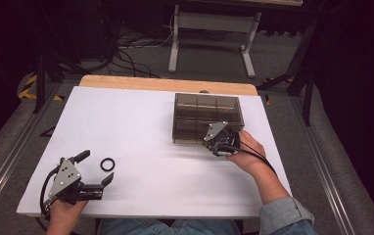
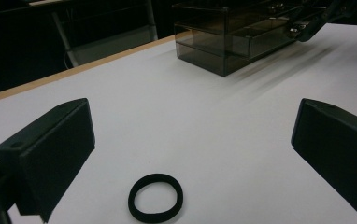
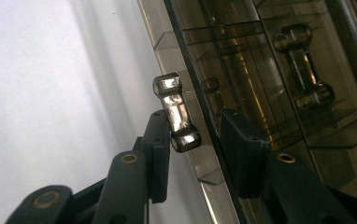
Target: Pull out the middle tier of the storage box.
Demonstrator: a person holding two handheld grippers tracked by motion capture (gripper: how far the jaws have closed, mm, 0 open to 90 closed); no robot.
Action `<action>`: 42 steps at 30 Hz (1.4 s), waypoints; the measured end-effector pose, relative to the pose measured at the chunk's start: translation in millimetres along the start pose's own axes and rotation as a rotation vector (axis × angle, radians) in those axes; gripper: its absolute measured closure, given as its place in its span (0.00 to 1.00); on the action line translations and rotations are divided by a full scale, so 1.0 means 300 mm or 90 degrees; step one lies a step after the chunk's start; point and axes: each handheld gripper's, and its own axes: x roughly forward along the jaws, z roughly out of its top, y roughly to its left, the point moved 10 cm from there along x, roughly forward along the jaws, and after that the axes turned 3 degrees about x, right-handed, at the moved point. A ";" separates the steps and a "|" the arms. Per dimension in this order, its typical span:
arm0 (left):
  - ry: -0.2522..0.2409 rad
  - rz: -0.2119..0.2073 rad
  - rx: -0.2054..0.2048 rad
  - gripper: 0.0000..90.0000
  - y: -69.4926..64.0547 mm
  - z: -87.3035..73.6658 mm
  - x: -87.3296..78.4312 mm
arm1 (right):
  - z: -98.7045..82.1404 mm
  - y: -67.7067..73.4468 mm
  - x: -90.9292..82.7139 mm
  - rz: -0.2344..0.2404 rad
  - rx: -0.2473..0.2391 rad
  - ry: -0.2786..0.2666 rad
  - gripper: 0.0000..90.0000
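No words, numbers, labels or brand names can be read anywhere. Nothing is written on the flat white table (image 1: 141, 127), and nothing is printed on the see-through brown plastic box with drawers (image 1: 207, 117). No marks can be seen on the small black rubber ring (image 2: 156, 197).

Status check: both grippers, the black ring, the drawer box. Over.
Left gripper open, straddling black ring. Right gripper open at drawer box, around its handle. Nothing in the way.

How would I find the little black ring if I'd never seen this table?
Start at the white table and look at its near left corner. The black ring lies flat there, just ahead of the left tongs. It is small, round and loose, unlike the big smoky drawer box.
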 end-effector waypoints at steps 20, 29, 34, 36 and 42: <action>0.000 0.000 0.000 0.00 -0.001 0.000 0.000 | -0.011 0.069 -0.037 0.001 -0.003 -0.014 0.72; 0.001 0.001 0.001 0.00 -0.001 -0.001 -0.002 | -0.022 0.087 -0.032 0.009 -0.016 -0.001 0.73; 0.000 0.001 -0.001 0.00 0.001 -0.001 -0.001 | -0.023 0.087 -0.031 0.009 -0.014 -0.001 0.72; 0.002 0.001 0.002 0.00 -0.001 -0.001 0.000 | -0.023 0.090 -0.032 0.013 -0.011 -0.003 0.71; 0.001 -0.001 -0.001 0.00 -0.001 -0.001 0.002 | -0.028 0.096 -0.027 0.016 -0.012 -0.010 0.68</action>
